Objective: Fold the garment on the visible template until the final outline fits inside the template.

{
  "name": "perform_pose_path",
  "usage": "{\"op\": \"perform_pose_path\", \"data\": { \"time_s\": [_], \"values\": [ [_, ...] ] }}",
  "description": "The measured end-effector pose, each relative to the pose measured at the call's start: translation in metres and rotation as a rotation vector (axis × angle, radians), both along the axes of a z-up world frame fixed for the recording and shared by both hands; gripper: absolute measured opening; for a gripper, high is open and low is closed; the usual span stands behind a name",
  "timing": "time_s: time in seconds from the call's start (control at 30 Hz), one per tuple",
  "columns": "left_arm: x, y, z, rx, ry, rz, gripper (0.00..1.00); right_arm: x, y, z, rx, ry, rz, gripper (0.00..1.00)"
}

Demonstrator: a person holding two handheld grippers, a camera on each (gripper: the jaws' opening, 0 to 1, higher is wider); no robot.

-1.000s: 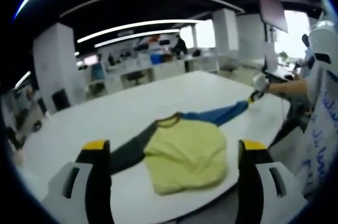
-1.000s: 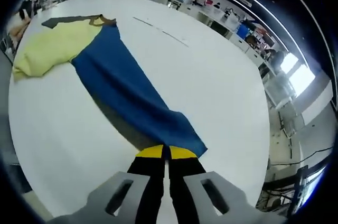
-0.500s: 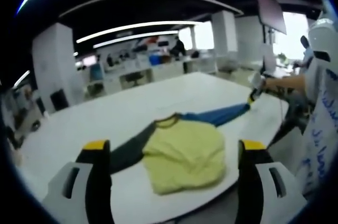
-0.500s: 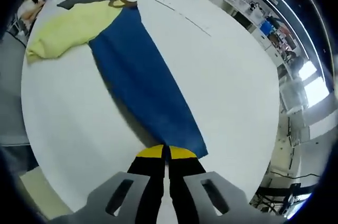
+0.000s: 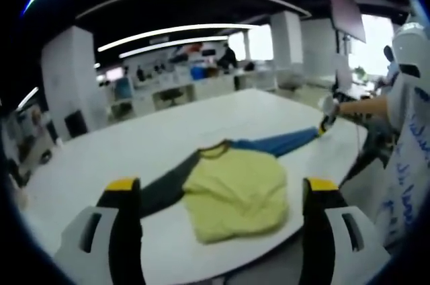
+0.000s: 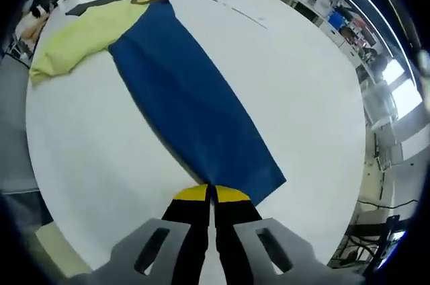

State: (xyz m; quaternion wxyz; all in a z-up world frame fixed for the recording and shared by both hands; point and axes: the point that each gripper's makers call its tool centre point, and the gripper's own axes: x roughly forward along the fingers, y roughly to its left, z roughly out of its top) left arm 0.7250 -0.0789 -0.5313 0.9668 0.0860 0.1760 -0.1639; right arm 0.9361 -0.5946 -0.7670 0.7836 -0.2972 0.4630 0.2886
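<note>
One tool (image 6: 211,194) pinches garment (image 6: 188,107), seemingly taut.

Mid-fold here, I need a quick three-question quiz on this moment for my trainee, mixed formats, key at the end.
1. True or false: the right gripper is shut on the cuff of the long blue sleeve.
2. Multiple choice: the left gripper is (A) open, holding nothing, (B) shut on the pale yellow garment body, (C) shut on the dark grey sleeve.
3. Fill in: the garment lies on a ____ round table.

Key: 1 true. 2 A: its jaws stand wide apart, near the table edge. 3 white.
</note>
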Motion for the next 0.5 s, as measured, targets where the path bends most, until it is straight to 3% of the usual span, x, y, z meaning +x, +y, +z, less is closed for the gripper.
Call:
{"op": "perform_pose_path", "data": {
  "time_s": [0.17, 0.23, 0.5],
  "values": [
    [0.002, 0.000, -0.003, -0.004, 0.003, -0.010, 0.96, -0.002, 0.002, -0.004, -0.018, -0.002, 0.016, 0.03],
    [0.003, 0.000, -0.002, -0.008, 0.001, -0.015, 0.95, -0.002, -0.001, -0.007, -0.014, 0.011, 0.008, 0.08],
    [0.000, 0.007, -0.003, -0.014, -0.004, -0.011, 0.96, 0.004, -0.009, 0.023, 0.026, -0.108, -0.077, 0.24]
  ]
}}
